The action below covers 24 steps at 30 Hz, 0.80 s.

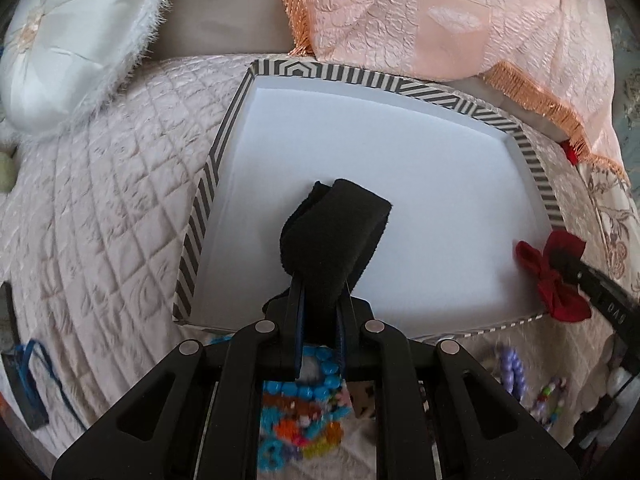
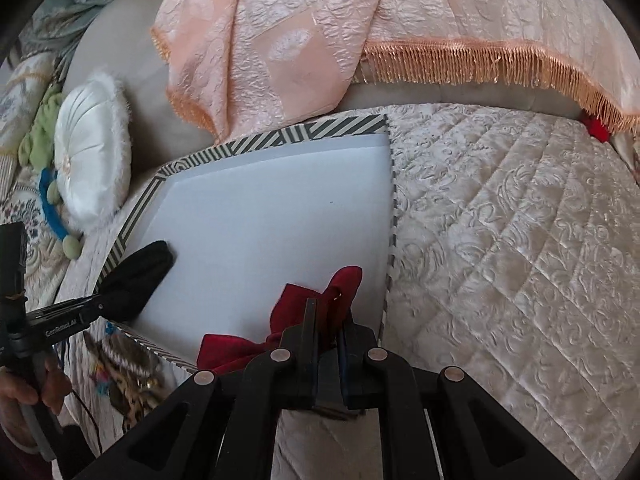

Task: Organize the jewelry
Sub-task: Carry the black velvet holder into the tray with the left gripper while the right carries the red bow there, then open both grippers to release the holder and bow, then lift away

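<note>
A shallow white tray with a grey-striped rim (image 1: 360,74) lies on the quilted bed. My left gripper (image 1: 320,296) is shut on a folded black velvet band (image 1: 336,232), which hangs over the tray's near half. At the tray's right side my right gripper (image 1: 576,270) is shut on a red fabric bow (image 1: 552,276). In the right wrist view the right gripper (image 2: 329,312) pinches the red bow (image 2: 316,304) over the tray's near corner, by its rim (image 2: 280,134). The left gripper (image 2: 102,300) holds the black band (image 2: 136,276) at the left.
Blue and orange bead strings (image 1: 304,392) and purple beads (image 1: 512,368) lie on the quilt in front of the tray. A white round cushion (image 1: 80,40) sits far left, and a pink fringed cover (image 1: 440,20) drapes behind. A person's hand (image 2: 24,384) grips the left tool.
</note>
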Each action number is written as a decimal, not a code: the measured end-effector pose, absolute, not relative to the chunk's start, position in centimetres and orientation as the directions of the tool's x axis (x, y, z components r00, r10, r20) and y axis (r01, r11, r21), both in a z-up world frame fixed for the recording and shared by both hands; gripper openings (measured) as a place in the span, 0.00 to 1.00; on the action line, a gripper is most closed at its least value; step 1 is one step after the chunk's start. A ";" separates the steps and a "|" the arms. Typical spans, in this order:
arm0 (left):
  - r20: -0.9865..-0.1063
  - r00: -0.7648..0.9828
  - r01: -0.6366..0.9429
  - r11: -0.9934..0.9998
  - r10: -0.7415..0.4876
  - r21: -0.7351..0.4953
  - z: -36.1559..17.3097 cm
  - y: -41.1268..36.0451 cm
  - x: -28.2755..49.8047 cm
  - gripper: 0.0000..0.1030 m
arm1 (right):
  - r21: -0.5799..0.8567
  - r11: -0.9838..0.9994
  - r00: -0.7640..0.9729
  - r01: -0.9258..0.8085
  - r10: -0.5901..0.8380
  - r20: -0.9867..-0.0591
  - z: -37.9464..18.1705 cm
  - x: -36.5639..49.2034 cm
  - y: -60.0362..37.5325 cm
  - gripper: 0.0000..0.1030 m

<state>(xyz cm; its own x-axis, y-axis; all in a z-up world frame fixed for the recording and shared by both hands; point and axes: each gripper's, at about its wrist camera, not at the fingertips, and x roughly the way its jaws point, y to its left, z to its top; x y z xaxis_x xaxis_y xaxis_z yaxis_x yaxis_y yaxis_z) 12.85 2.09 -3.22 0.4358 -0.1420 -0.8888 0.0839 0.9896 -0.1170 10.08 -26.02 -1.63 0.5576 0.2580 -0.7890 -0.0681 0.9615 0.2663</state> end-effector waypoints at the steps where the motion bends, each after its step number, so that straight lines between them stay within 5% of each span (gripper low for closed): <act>1: -0.887 0.442 0.081 0.991 -0.132 -0.107 -3.1 2.0 12.5 0.11 | 0.267 0.962 0.562 -0.055 0.251 -0.788 -1.6 10.0 -26.1 0.07; 4: -0.878 0.467 0.070 0.994 -0.106 -0.083 -2.7 1.7 11.9 0.15 | 0.305 0.952 0.593 -0.036 0.266 -0.760 -0.7 9.6 -26.3 0.12; 5: -0.875 0.474 0.063 0.995 -0.097 -0.076 -2.6 1.6 11.7 0.17 | 0.310 0.950 0.607 -0.037 0.268 -0.749 -0.2 9.4 -26.3 0.23; 6: -0.873 0.478 0.061 0.995 -0.094 -0.074 -2.5 1.7 11.6 0.26 | 0.311 0.950 0.615 -0.042 0.270 -0.741 0.2 9.3 -26.1 0.34; 7: -0.870 0.485 0.060 0.996 -0.088 -0.067 -2.3 1.5 11.4 0.38 | 0.309 0.950 0.621 -0.050 0.272 -0.735 0.5 9.2 -25.9 0.36; 9: -0.863 0.501 0.058 0.997 -0.073 -0.051 -2.0 1.5 11.0 0.45 | 0.291 0.955 0.622 -0.065 0.267 -0.736 1.1 9.0 -25.4 0.36; 24: -0.789 0.614 0.029 0.999 -0.029 -0.014 2.9 2.3 4.6 0.45 | 0.238 0.957 0.652 -0.164 0.286 -0.702 4.8 1.8 -21.9 0.36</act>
<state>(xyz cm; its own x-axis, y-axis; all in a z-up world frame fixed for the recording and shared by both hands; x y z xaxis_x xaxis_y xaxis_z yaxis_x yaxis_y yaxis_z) 4.60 2.33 2.94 0.6141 -0.0292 -0.7887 0.0294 0.9995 -0.0141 1.82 -21.95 4.78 0.6518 0.2860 -0.7025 -0.1637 0.9574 0.2378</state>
